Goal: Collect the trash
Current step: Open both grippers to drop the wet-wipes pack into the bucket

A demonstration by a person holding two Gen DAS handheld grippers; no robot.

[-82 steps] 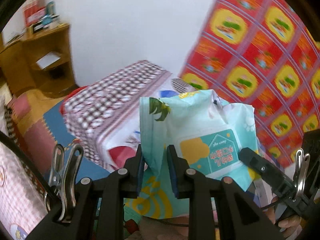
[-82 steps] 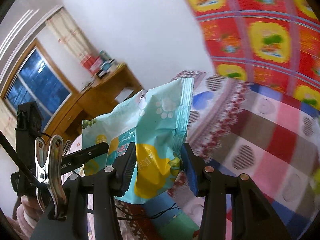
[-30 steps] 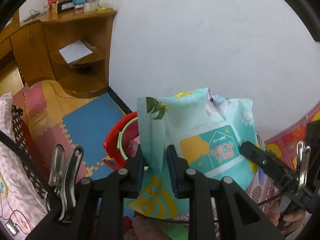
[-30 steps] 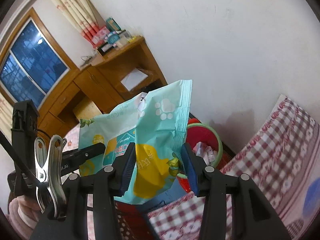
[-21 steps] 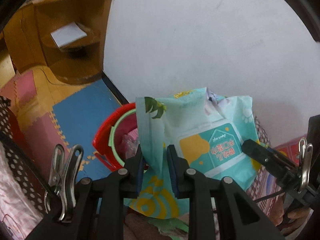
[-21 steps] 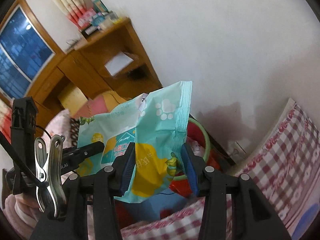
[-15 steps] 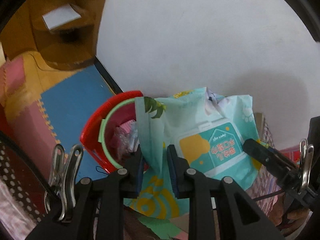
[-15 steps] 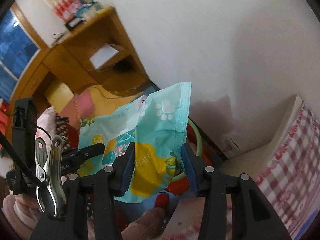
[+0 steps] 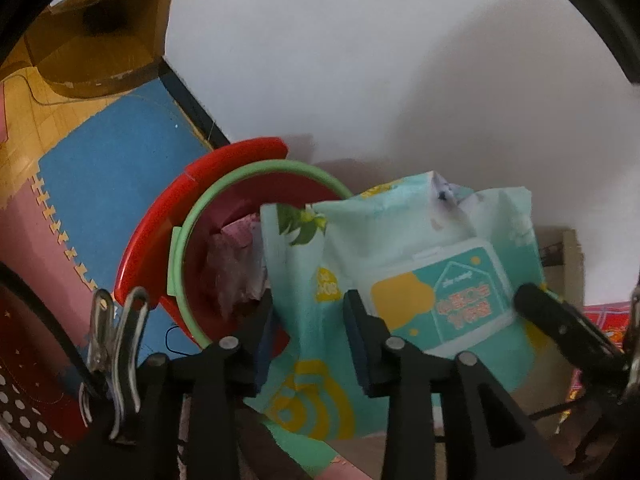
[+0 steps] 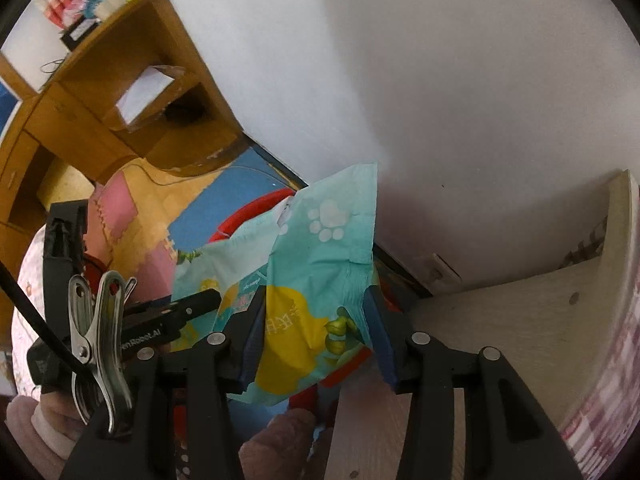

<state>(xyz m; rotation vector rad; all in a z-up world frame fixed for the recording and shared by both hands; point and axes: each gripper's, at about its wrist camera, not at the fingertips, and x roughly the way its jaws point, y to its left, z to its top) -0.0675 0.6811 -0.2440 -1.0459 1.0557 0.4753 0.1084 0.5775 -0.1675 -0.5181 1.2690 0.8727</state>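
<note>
Your left gripper (image 9: 308, 320) has its jaws opening: there is a visible gap between the left pad and the teal-and-yellow printed plastic wet-wipe pack (image 9: 404, 280), though the pack's flat edge flap still hangs between the two fingers. Whether the right pad still touches the plastic, you cannot tell from this angle.

Your right gripper (image 10: 316, 320) has jaws spreading too, set wide, with the opposite end of the same pack (image 10: 320, 280) between them. Both blue pads sit against the crumpled plastic on either side, so it looks pinched there, paw-print corner sticking up past the fingertips.

The pack spans both jaws and hangs beyond and below them. In the left wrist view the far side of the pack rests near the black finger of the other gripper, at the right of your fingers.

Just ahead of and left of the left jaws: a round red plastic bin with a pale green ring clamped on its rim (image 9: 192, 224). Crumpled pinkish wrappers (image 9: 236, 264) lie inside it. The pack's left edge overlaps the bin's right rim in that view. In the right wrist view only a red arc of the bin (image 10: 256, 208) shows, behind the pack, ahead of the jaws.

Beyond the bin: blue and pink foam floor tiles (image 9: 104, 176) and a white wall (image 9: 360, 60). Right of the right jaws is a light wood board surface (image 10: 500, 320).
</note>
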